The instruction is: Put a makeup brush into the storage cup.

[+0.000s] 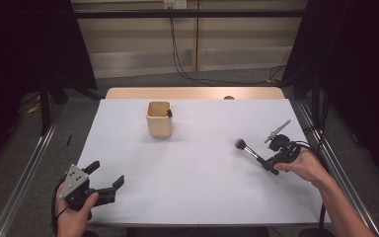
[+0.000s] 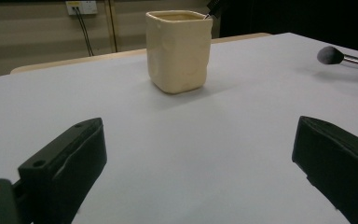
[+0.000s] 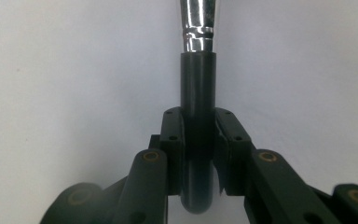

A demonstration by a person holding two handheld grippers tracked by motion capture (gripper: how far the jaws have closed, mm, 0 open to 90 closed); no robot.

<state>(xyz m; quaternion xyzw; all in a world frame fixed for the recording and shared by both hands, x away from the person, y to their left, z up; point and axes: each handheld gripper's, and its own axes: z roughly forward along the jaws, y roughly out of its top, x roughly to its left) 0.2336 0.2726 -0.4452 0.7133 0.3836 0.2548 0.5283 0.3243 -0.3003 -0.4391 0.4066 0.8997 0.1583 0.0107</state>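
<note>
I have the makeup brush (image 1: 250, 152) pinned in my right tool (image 1: 271, 162): in the right gripper view the two black jaws press on either side of its dark handle (image 3: 196, 140), with the silver collar (image 3: 197, 23) running up and away from them. So the pickup is done. From the high view the brush sits at the right side of the bench (image 1: 187, 197), its soft head (image 1: 240, 143) pointing toward the middle, low over the white surface; whether the head rests on the bench or hangs just above it I cannot quite make out from here.

My left tool (image 1: 106, 178) waits near the front left corner, jaws spread wide with nothing between them, looking across at the cream cup (image 2: 179, 49). The cup stands upright toward the back of the bench, well apart from the brush. Something small and dark (image 1: 169, 113) already pokes up at its rim.

What remains, as I read it: carry the brush over to the cup, tip it upright and drop it in handle first. That is most of the job yet to do.
</note>
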